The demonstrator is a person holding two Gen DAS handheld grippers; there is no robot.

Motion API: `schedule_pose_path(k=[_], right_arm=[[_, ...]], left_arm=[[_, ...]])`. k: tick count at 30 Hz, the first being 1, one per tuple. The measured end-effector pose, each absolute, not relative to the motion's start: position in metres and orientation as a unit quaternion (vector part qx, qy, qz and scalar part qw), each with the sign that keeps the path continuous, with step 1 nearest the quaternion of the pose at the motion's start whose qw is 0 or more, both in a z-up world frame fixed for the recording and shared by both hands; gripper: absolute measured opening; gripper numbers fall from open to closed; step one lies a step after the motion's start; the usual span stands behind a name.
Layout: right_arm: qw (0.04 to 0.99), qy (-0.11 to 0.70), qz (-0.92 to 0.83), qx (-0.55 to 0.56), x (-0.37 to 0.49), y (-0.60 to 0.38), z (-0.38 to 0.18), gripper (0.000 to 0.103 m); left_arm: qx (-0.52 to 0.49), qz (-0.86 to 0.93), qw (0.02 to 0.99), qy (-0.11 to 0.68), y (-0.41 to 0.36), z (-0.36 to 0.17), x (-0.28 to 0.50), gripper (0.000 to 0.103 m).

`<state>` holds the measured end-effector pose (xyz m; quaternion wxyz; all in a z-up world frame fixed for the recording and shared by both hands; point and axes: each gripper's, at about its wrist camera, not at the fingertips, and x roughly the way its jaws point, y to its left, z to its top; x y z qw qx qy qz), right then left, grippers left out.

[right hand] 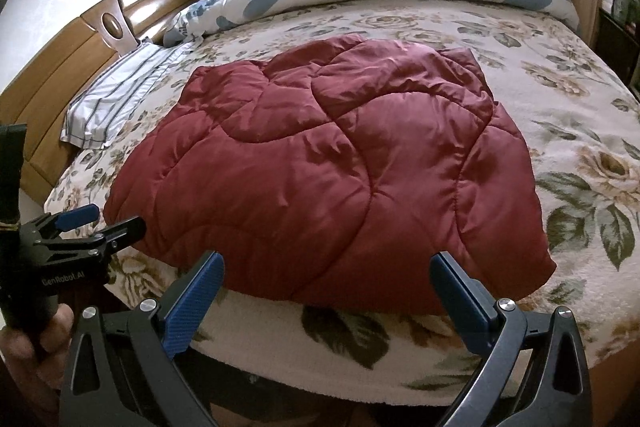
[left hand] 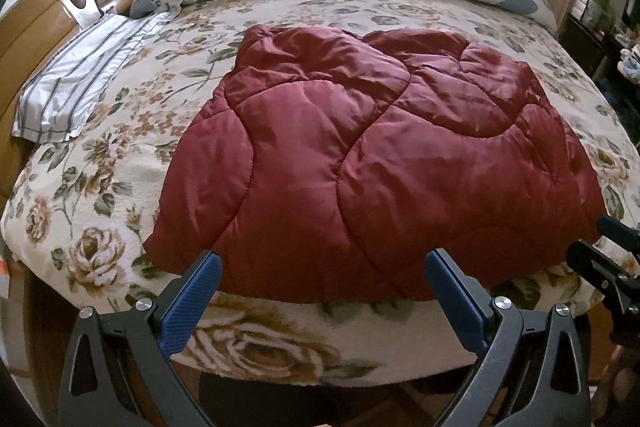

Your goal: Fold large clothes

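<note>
Both grippers, left gripper [left hand: 323, 269] and right gripper [right hand: 327, 271], are hanging wide apart; we are judging the red quilted jacket [left hand: 360, 163] puffy, slippery, best pinched at its near hem corners.

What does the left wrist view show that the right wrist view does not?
Only the left wrist view shows the dark shelving at far right. Only the right wrist view shows a hand gripping the left gripper's handle. Both share the red quilted coat lying flat on the floral blanket, the striped pillow by the headboard, and both grippers open, the left gripper and right gripper short of the coat's near hem.
</note>
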<state>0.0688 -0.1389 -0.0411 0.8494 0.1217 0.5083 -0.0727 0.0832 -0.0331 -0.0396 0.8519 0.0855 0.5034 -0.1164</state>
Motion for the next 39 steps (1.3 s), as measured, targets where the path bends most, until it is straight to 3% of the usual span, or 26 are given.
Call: schedule_pose_path(k=[39], right_arm=[[0.849, 0.508, -0.075, 0.123, 0.0701, -0.1396, -0.0356, 0.103]], left_arm=[[0.097, -0.126, 0.852, 0.499, -0.0384, -0.0345, 0.0818, 0.102]])
